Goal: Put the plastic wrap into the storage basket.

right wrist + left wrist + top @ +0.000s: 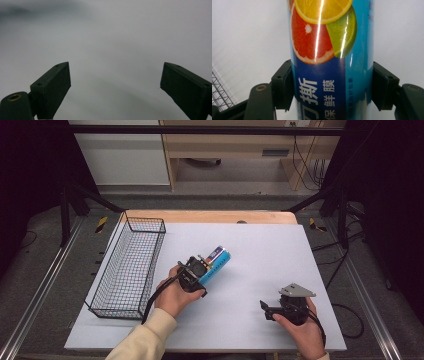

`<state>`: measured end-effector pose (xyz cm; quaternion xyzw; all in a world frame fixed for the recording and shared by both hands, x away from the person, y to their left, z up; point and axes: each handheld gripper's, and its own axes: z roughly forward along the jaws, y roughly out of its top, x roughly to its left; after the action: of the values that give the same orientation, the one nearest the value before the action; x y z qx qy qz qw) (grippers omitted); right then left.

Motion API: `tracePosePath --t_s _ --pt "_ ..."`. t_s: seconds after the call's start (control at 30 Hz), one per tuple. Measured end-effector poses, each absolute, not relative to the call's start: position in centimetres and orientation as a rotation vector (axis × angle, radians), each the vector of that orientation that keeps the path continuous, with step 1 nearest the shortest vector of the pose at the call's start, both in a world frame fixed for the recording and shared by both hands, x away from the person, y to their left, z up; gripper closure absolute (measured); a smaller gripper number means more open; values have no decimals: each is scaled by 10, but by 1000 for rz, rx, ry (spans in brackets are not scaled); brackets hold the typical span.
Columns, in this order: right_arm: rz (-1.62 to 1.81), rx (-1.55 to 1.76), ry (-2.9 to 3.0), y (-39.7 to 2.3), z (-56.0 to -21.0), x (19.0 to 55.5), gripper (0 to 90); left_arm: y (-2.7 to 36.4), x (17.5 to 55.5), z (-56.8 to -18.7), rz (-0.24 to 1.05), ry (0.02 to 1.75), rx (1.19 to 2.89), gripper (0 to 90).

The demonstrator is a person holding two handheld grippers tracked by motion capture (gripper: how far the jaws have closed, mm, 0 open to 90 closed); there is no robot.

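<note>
The left gripper (200, 270) clamps the roll (329, 62) near one end — jaws tight on both sides — holding it mid-table just right of the basket (127, 270), likely its destination. The right gripper (267, 310) rests wide open, empty, well clear.

Wire basket (128, 270) left on table (280, 255), can (214, 265) right of it.
</note>
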<state>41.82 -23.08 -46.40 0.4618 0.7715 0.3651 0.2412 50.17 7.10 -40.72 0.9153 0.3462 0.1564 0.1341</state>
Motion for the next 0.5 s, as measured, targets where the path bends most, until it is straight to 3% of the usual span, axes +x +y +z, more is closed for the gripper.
tracePosePath --t_s 0.5 --pt "995 1274 2117 -229 -465 418 98 82 490 -383 462 981 2552 317"
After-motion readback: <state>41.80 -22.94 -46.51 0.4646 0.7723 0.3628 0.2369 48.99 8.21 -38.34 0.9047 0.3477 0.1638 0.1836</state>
